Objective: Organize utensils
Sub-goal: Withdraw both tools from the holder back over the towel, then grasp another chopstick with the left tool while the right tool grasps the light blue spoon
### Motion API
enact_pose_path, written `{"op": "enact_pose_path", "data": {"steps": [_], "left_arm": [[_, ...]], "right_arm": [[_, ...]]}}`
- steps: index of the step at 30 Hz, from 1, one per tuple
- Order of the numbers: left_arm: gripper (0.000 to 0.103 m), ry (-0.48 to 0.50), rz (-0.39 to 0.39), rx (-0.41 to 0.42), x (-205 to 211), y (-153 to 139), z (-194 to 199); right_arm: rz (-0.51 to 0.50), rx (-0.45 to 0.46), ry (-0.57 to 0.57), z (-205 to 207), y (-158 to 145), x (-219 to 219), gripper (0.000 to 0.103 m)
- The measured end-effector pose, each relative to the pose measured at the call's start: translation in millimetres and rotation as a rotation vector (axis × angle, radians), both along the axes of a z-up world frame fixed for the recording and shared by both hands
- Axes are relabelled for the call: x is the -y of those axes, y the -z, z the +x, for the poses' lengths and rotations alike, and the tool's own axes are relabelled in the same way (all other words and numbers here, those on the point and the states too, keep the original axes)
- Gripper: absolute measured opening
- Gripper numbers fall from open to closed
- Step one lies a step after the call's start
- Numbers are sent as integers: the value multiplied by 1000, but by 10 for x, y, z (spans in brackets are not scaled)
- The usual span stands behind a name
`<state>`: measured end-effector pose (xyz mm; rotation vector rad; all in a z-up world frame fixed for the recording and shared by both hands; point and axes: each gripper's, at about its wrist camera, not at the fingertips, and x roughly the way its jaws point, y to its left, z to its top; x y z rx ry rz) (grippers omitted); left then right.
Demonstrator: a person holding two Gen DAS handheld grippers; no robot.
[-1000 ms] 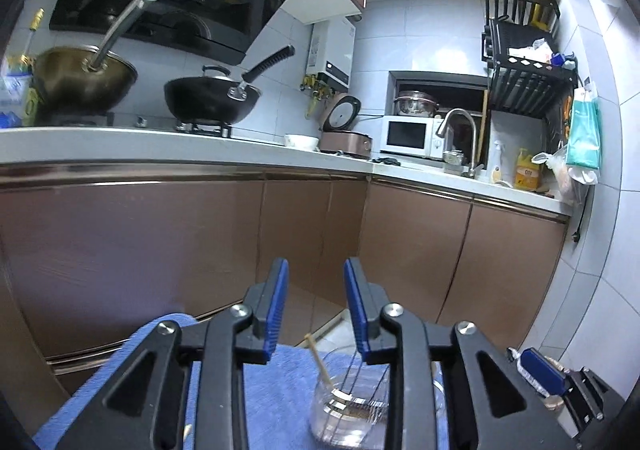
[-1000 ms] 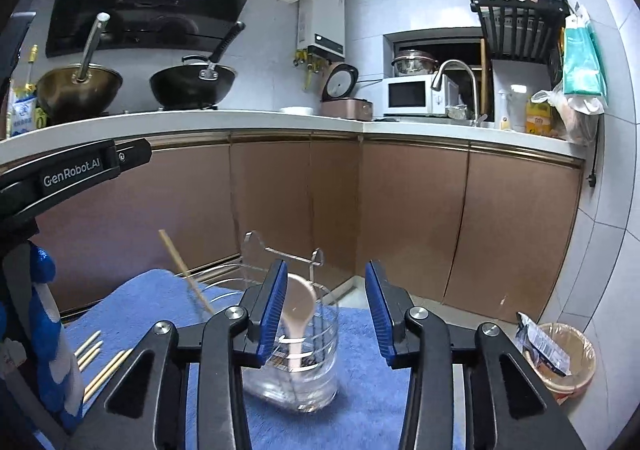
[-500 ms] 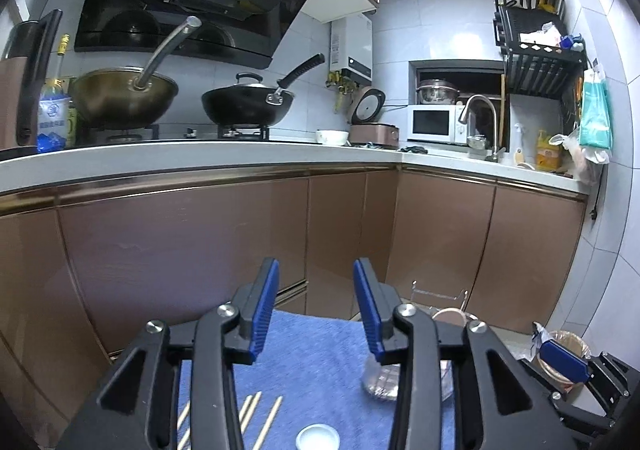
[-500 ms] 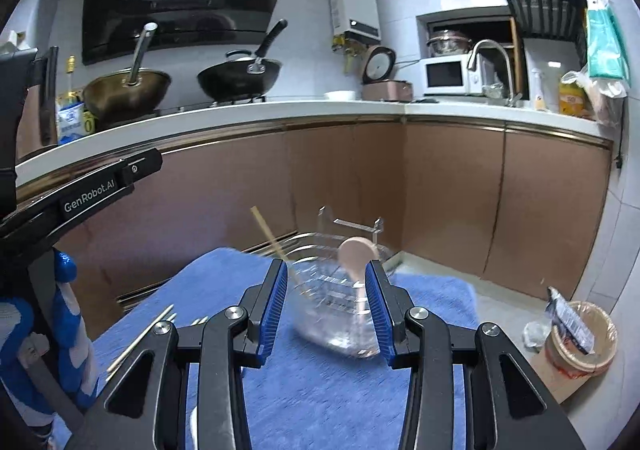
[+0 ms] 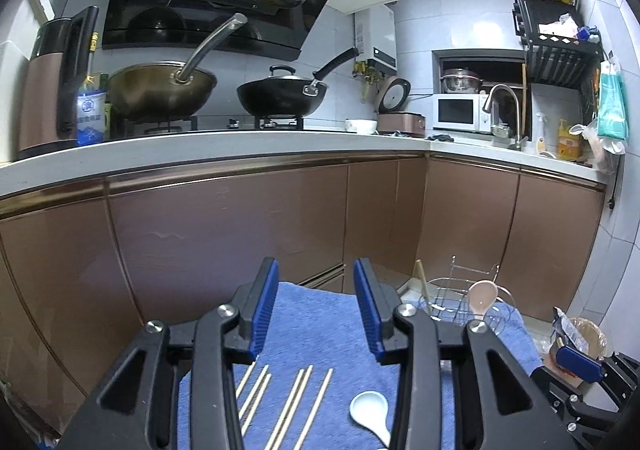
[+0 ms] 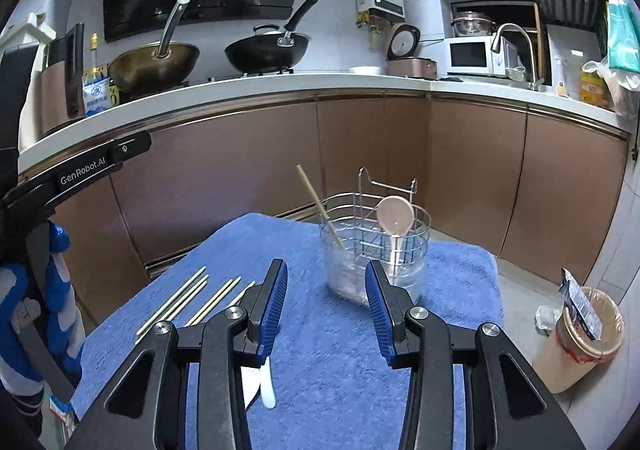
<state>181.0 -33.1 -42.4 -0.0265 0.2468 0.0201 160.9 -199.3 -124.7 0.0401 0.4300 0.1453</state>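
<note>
- The left gripper [image 5: 316,306] has just spread its blue-padded jaws partway; nothing is between them.
- The right gripper [image 6: 326,306] is likewise part open and empty.
- Loose pale wooden chopsticks [image 5: 296,406] lie near the blue towel-covered table's [image 6: 344,366] left edge, a white ceramic spoon [image 5: 370,408] just beside them.
- A chrome wire utensil holder with a clear cup [image 6: 376,250] stands near the far right corner, holding one tilted chopstick [image 6: 318,206] and a pink spoon [image 6: 396,216].
- A lined bin [image 6: 580,342] stands on the floor, off the right edge.
</note>
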Motion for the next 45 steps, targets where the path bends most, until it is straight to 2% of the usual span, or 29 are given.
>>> {"op": "enact_pose_path", "data": {"steps": [18,33,38,42,45], "left_arm": [[37,-70,-2,-24,-322,60,-103],[37,-105,-9,-110,-511,358,219],[37,-75,-26,-190,-622,514,443],[37,25,-60,-322,-820,646,712],[37,159,-109,-476,-988,801,968]], "right_arm": [[-50,-39,-82,-77,40,-297,40],[-73,-130,-136,249,308,-489,40],[-78,-181,-169,424,422,-522,40],[-74,-262,-226,632,531,-500,40],[-73,-341,-274,845,648,-494,40]]}}
